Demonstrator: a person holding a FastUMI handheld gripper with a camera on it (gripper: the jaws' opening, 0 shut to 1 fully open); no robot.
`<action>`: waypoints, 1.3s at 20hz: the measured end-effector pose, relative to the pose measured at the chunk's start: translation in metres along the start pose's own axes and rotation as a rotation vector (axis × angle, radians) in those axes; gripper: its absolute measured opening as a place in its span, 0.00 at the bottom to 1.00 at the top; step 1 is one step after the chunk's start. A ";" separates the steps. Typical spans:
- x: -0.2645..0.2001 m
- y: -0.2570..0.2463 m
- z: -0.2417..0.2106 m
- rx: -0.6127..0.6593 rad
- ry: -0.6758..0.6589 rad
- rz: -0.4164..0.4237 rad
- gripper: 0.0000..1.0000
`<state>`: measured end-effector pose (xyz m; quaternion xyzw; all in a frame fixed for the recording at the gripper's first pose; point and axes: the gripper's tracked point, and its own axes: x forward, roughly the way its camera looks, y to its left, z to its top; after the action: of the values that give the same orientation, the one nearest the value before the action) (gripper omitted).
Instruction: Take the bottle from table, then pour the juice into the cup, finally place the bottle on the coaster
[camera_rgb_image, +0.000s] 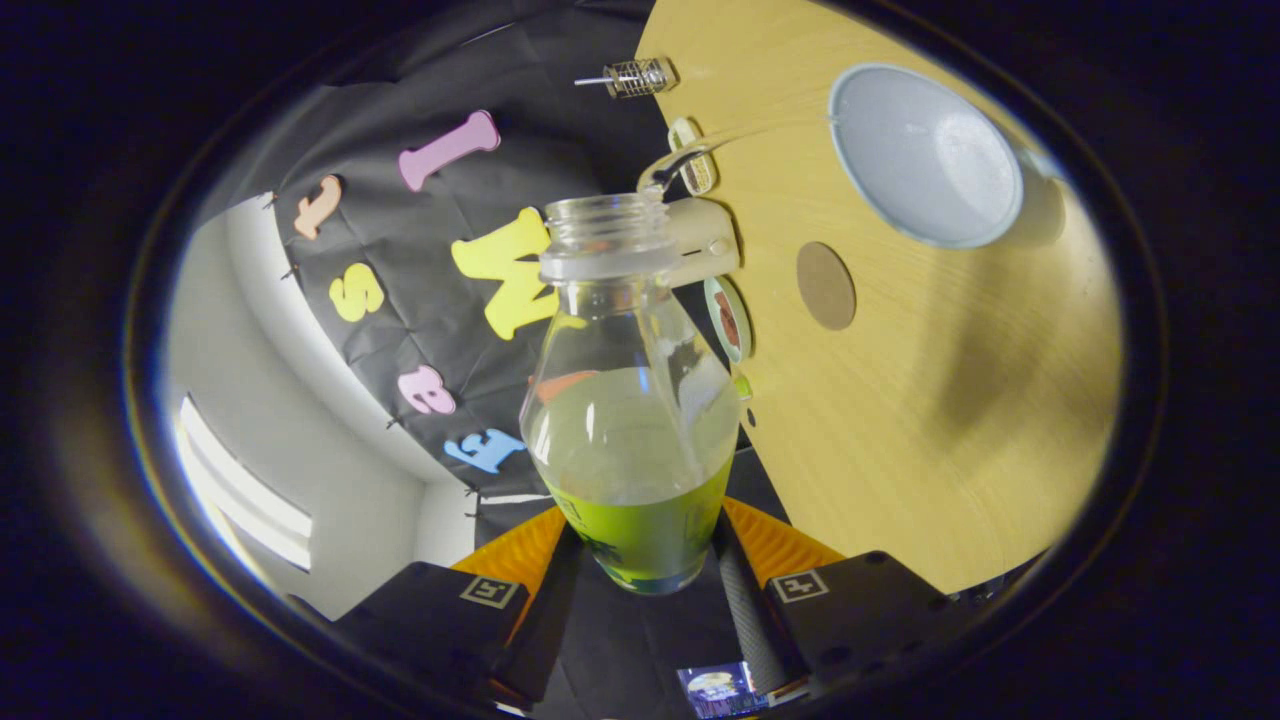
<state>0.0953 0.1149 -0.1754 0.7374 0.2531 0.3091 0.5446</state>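
Gripping a clear, bulbous bottle, the claw clamps its base.

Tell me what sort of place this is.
Most likely a staged recording booth, not a real kitchen: a black cloth wall backs a bare wooden table holding a cup and round coaster, while the gripper clamps an open juice bottle.

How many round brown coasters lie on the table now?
1. The coaster lies flat on the table, beyond the bottle held in the gripper jaws, apart from the cup. The bottle could hide another.
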 end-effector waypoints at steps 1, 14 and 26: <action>-0.001 0.001 -0.001 0.001 0.002 0.002 0.76; 0.000 0.013 -0.006 0.032 0.007 0.033 0.76; 0.000 0.039 -0.011 0.075 0.018 0.094 0.76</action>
<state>0.0888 0.1113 -0.1355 0.7655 0.2346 0.3313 0.4993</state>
